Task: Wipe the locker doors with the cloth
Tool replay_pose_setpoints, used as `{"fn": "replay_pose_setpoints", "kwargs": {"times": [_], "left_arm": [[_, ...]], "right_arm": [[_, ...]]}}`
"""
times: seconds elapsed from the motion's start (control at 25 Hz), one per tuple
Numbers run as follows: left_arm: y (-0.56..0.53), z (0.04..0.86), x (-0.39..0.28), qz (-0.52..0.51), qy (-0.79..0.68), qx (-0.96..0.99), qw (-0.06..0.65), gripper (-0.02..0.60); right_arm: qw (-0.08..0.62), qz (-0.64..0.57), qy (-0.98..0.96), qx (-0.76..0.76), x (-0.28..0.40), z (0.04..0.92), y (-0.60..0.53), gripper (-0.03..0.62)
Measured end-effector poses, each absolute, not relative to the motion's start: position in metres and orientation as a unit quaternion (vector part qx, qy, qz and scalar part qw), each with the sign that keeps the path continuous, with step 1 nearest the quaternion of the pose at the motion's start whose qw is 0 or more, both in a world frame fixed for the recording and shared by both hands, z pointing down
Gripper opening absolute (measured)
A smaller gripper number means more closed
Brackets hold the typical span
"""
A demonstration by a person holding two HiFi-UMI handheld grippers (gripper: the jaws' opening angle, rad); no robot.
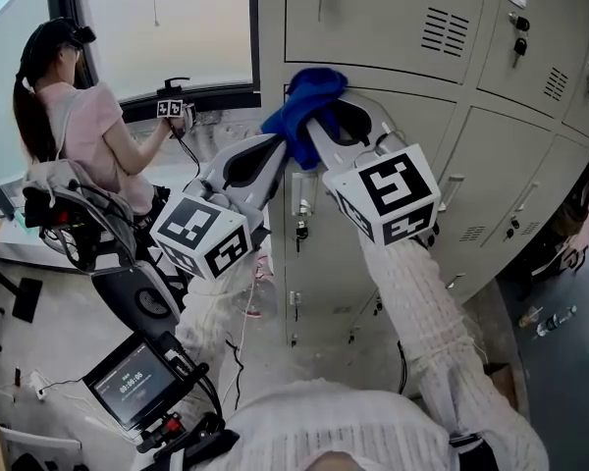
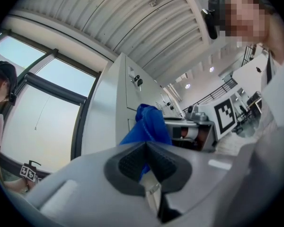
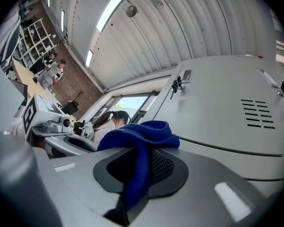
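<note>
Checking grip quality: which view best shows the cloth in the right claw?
Right gripper view: cloth pinched between the pads of the right claw. Head view shows it bunched against the locker door; left gripper view only a blue fold.

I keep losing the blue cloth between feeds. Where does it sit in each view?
Head view: the blue cloth is upper centre, bunched against the pale grey lockers.
Left gripper view: the cloth is at centre, rising just past the jaws, with a strip running down between them.
Right gripper view: the cloth is at centre, draped over and pinched in the jaws.
Shared landmark: the lockers, right by the cloth in all three views.
</note>
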State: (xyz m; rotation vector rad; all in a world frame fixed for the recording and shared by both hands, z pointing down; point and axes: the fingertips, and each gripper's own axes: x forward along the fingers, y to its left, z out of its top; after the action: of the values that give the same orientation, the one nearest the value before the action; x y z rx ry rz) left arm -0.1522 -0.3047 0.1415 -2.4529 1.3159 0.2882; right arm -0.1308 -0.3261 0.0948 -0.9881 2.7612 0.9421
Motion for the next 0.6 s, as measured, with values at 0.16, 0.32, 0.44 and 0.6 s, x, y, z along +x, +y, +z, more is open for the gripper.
{"fn": "replay_pose_setpoints", "kwargs": {"times": [0.16,0.32,0.44,0.6], "left_arm": [[-0.310,0.147,-0.155,0.103,0.466,-0.864,0.160,0.006],[-0.312,0.154,-0.154,0.100,0.468,-0.865,0.152,0.006],[-0.314,0.162,-0.155,0.098,0.469,-0.866,0.144,0.006],[-0.317,0.179,-0.153,0.093,0.468,-0.869,0.128,0.006]], "right_arm": [[0.035,0.312,0.895,-0.317,-0.133,0.092,-0.326,0.055],[0.037,0.308,0.896,-0.317,-0.131,0.100,-0.326,0.055],[0.040,0.306,0.898,-0.315,-0.131,0.107,-0.327,0.055],[0.039,0.298,0.902,-0.310,-0.130,0.124,-0.327,0.055]]}}
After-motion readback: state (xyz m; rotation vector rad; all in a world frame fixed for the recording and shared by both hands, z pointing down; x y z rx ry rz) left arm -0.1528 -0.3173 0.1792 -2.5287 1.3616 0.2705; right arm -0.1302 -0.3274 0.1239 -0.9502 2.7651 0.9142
